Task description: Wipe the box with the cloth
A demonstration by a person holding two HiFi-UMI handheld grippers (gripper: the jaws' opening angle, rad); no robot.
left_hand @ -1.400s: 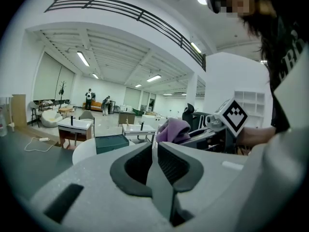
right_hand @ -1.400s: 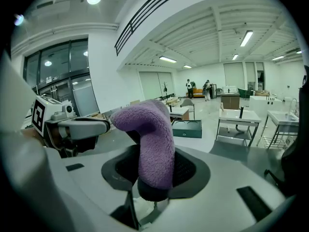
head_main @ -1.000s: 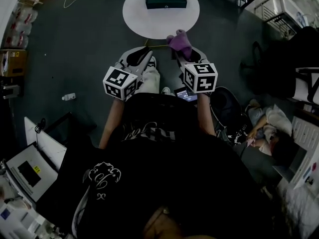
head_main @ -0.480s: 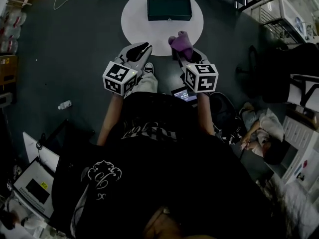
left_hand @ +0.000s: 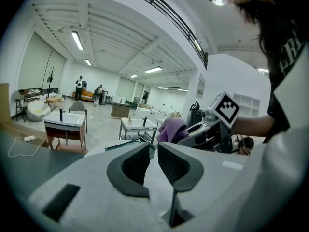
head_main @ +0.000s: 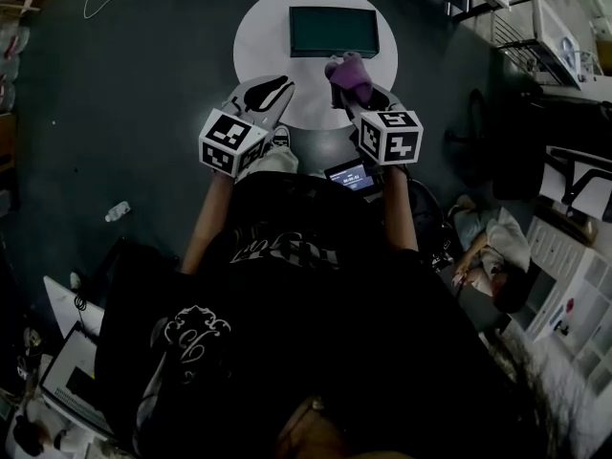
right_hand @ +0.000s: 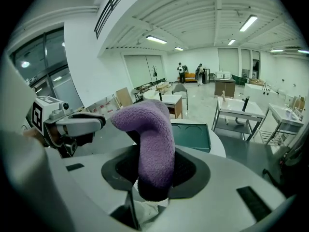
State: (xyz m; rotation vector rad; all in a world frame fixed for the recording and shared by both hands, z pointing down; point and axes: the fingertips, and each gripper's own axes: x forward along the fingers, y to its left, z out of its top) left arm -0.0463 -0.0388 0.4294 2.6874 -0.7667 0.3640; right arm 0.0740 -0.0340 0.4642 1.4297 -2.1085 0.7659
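Observation:
A dark green box (head_main: 335, 32) lies flat on a round white table (head_main: 263, 41); the right gripper view shows the box (right_hand: 190, 135) beyond the jaws. My right gripper (head_main: 346, 76) is shut on a purple cloth (head_main: 349, 75), which sticks up folded between the pads (right_hand: 150, 144), just short of the box's near edge. My left gripper (head_main: 268, 90) hovers over the table's near left part, its jaws (left_hand: 152, 159) almost together with nothing between them. The cloth (left_hand: 170, 129) and the right gripper show to its right.
The table stands on dark grey floor. A phone (head_main: 350, 175) glows at the person's waist. A seated person (head_main: 492, 256) and shelving (head_main: 559, 285) are at the right, a wire rack (head_main: 535, 41) at upper right, a laptop (head_main: 67, 390) at lower left.
Both grippers have moved forward over the table's near edge, and the cloth now sits close to the box. The view has shifted toward the table.

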